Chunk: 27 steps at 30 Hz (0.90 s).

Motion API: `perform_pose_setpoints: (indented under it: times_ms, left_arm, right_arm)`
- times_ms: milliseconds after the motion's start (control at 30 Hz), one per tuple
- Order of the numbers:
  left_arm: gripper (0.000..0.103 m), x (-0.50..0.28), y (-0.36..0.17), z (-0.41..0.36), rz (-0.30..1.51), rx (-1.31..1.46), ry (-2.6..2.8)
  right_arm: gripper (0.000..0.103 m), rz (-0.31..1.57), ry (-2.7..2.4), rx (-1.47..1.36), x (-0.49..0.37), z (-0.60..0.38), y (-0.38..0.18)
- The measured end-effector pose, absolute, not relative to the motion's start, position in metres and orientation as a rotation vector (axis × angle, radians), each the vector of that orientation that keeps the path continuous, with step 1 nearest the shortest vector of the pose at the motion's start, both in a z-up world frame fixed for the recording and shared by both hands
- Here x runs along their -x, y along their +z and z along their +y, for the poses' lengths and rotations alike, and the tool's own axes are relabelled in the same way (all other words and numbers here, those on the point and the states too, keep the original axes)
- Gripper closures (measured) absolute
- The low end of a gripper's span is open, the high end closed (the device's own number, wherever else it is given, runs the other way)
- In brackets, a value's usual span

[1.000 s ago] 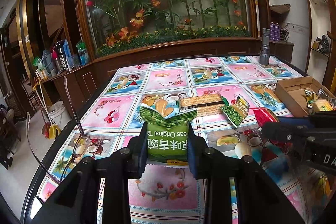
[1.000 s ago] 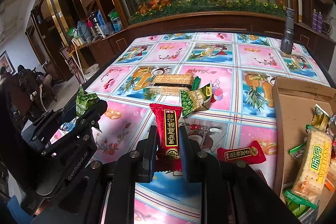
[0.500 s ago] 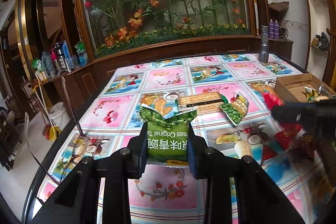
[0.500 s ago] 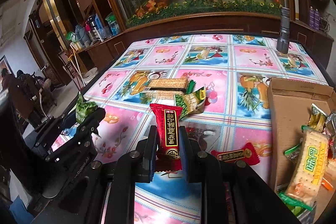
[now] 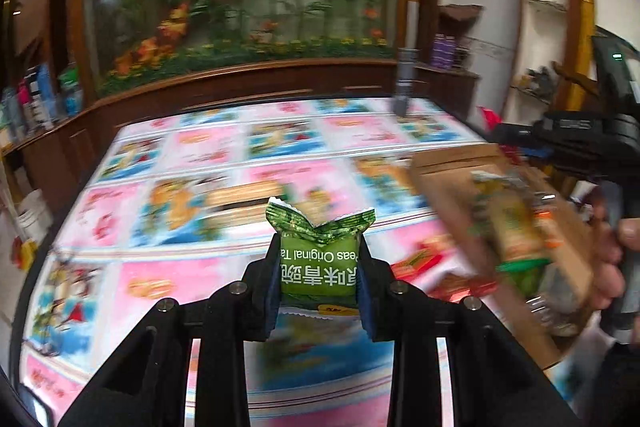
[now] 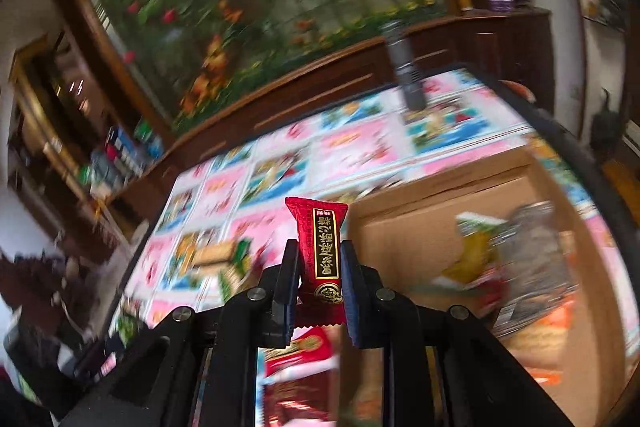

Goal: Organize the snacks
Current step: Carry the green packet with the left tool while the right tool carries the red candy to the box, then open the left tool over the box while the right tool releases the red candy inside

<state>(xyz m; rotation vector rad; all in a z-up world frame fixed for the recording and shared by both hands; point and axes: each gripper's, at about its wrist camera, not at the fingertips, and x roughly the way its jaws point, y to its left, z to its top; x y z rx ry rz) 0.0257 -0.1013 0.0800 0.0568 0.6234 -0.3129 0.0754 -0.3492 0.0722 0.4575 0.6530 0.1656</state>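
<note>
My left gripper [image 5: 319,289] clamps a green pea packet [image 5: 319,259] above the patterned tablecloth [image 5: 192,267]; my right gripper [image 6: 319,291] clamps a red snack bar [image 6: 322,255] beside the cardboard box [image 6: 412,235] (background blurred).
</note>
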Motion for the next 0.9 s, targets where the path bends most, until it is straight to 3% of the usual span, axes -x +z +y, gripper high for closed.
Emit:
perform_pose_setpoints:
  times_ms: [367, 767, 900]
  left_arm:
    - [0.073, -0.015, 0.073, -0.23, 0.745, -0.008, -0.657]
    - [0.072, 0.007, 0.062, -0.264, 0.757, -0.09, -0.742]
    - [0.066, 0.007, 0.063, -0.267, 0.759, -0.087, -0.748]
  right_arm:
    - [0.082, 0.66, -0.001, -0.641, -0.067, -0.443, 0.066]
    - [0.08, 0.835, -0.01, -0.639, -0.077, -0.451, 0.038]
    - [0.08, 0.829, -0.013, -0.64, -0.075, -0.451, 0.041]
